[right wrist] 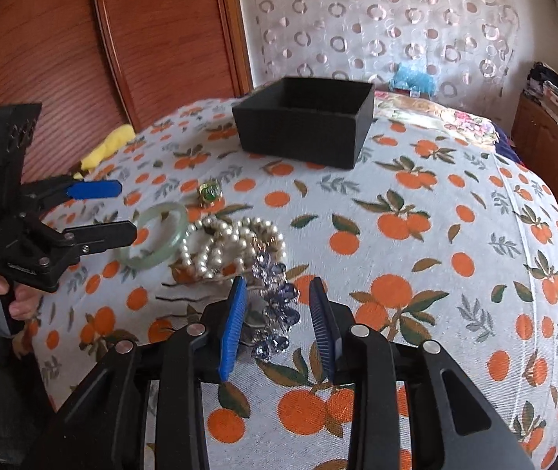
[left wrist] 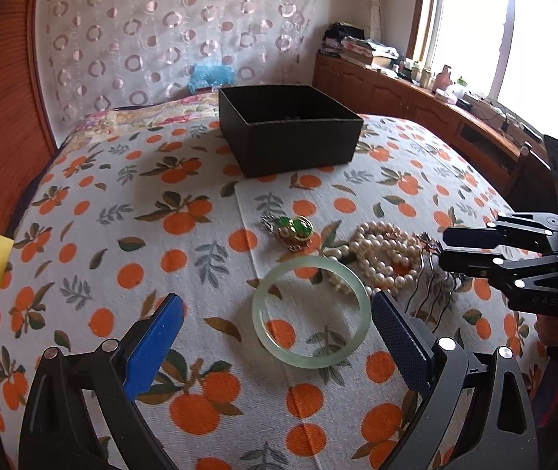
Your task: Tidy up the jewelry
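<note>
The left hand-held gripper (left wrist: 275,313) hangs wide open over the pale green bangle (left wrist: 310,311) on the orange-print bedspread (left wrist: 122,235), jaws either side of it without touching. The right hand-held gripper (right wrist: 279,305) is open too, straddling a blue crystal hair comb (right wrist: 275,313) beside the heaped pearl necklace (right wrist: 232,246); a green-stone brooch (left wrist: 296,229) lies nearer the black box (left wrist: 290,133).

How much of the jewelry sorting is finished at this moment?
Nothing clearly looks done: what the black open box holds cannot be told. In hand: the open right gripper straddles the blue crystal hair ornament, not yet clamped. The open left gripper hovers at the pale green jade bangle. Left on the orange-print cloth: the white pearl necklace and green-stone gold brooch.
</note>
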`<state>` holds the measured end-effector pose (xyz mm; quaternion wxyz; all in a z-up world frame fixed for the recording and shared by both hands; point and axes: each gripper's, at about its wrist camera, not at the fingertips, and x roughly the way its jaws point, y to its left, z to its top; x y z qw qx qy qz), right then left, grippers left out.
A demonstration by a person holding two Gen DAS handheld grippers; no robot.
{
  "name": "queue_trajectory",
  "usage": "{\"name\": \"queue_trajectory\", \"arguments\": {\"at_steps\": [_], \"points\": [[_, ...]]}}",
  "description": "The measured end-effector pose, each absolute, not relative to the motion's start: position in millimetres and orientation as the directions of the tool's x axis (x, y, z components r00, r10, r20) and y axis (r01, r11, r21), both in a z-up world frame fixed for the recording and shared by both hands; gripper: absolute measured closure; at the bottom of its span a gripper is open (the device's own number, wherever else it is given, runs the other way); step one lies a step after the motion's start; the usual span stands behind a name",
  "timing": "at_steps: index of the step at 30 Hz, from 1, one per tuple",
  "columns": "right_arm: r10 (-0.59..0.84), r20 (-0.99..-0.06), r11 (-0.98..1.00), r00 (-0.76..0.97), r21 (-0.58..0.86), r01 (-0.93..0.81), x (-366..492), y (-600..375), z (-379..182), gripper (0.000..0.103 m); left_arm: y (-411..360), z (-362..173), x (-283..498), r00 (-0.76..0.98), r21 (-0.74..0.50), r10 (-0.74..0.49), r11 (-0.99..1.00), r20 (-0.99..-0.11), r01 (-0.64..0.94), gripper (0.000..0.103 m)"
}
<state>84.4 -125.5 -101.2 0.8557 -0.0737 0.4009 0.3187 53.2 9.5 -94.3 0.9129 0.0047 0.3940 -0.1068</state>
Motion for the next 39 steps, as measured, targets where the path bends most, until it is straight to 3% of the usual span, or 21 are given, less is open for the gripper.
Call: {"name": "queue_trajectory", "arguments": {"at_steps": [8, 10, 13, 28, 34, 39], "points": [[0.463, -0.761, 0.783, 0.454, 0.111, -0.612, 90, -121, -110, 0.068, -1, -100, 57, 0.639, -0.066, -0.202, 0.971, -0.742, 0.230, 0.010], [0.468, -0.761, 0.778, 0.450, 0.113, -0.618, 90, -121, -109, 0.077, -3, -101, 57, 0.634, -0.063, -0.202, 0.970, -0.747, 0.234, 0.010], [0.457, -0.759, 0.780, 0.464, 0.092, -0.619, 87, -123, -108, 0.078, -4, -103, 58, 0.627, -0.060, -0.200, 0.970, -0.753, 0.237, 0.010], [0.432, -0.720, 0.832, 0.543, 0.085, -0.549, 88, -163, -96, 0.078, -16, -107, 63, 0.623, -0.026, -0.183, 0.967, -0.761, 0.252, 0.011], [0.433, -0.716, 0.836, 0.547, 0.093, -0.541, 88, -167, -96, 0.078, -18, -109, 63, 0.620, -0.014, -0.173, 0.968, -0.766, 0.252, 0.033], [0.433, -0.716, 0.837, 0.548, 0.092, -0.540, 88, -167, -96, 0.078, -17, -108, 60, 0.628, -0.016, -0.178, 0.967, -0.758, 0.254, 0.034]]}}
